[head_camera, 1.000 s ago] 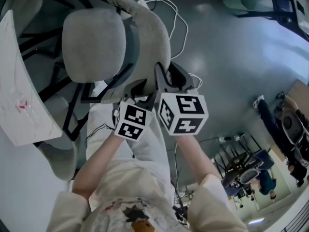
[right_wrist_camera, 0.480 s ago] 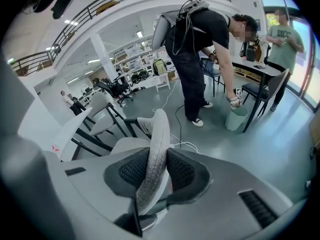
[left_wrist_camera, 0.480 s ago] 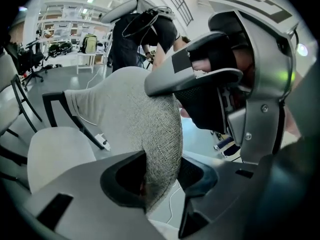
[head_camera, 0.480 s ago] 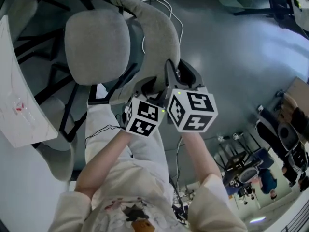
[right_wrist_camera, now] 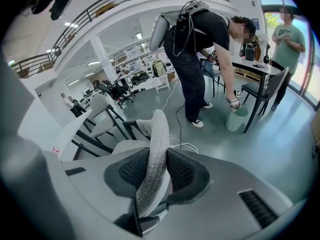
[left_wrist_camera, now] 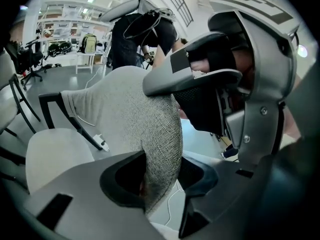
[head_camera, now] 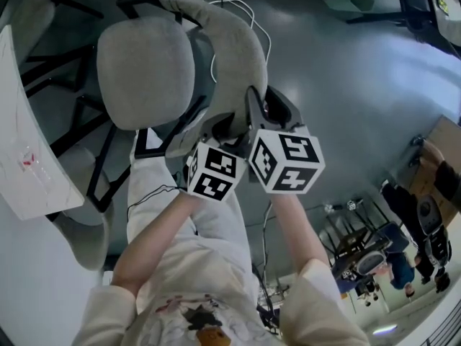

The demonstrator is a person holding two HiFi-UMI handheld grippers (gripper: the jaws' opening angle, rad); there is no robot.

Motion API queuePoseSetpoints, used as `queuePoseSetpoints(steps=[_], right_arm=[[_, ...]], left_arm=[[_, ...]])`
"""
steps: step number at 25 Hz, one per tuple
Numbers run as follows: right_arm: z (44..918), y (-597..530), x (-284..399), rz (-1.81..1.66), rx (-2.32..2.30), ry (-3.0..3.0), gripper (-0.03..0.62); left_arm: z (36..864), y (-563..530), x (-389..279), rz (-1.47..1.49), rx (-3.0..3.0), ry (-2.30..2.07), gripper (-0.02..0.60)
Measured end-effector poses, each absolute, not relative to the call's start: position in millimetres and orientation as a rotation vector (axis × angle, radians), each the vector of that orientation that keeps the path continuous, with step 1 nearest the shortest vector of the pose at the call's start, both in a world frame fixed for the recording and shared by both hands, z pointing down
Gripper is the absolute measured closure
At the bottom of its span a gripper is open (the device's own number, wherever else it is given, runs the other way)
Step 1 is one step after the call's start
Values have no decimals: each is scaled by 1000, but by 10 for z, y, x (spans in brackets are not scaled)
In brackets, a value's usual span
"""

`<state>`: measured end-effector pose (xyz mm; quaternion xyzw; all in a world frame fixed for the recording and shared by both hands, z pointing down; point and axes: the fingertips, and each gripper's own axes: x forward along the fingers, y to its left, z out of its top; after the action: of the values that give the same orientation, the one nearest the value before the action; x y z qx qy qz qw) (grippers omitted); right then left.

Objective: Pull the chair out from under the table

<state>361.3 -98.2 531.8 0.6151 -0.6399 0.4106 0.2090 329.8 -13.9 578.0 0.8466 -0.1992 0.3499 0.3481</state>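
Beside a white surface with a curved edge, on a glossy grey floor, a grey fabric chair on a black frame is pictured from above. Its rounded seat lies clear of the surface's edge, and its curved backrest is turned towards the person holding the tools. The backrest's top edge is gripped at two points, just beside each other. The left tool is closed on the thick padded rim, with woven fabric filling the space between its jaws. The right tool is clamped on the same rim, where the edge is seen narrow and end-on, and its meshed pads are pressed against both faces. Both tools are angled downwards, and the person's forearms and pale sleeves are visible beneath them in the head view. Further black-framed chairs are seen partly beneath the surface. A white cable is trailed across the floor behind the backrest. Farther off in the right gripper view, a person in dark clothes is shown bent over a pale green bin.
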Motion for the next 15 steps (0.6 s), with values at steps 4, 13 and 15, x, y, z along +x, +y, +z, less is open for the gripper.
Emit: queuePoseSetpoints(steps=[4,13,15], right_arm=[[5322,-987,3602,1132,1712,-1797,484],[5313,-994,3595,1124,1741,-1787,484],[5305,-974,3583,1135,1747,-1784,484]], left_arm=[[5775,-147,3299,878,2193,-526,410],[5760,-139,3297,863,2203,-497,407],[5755,-119,3279,876,2207,-488,408]])
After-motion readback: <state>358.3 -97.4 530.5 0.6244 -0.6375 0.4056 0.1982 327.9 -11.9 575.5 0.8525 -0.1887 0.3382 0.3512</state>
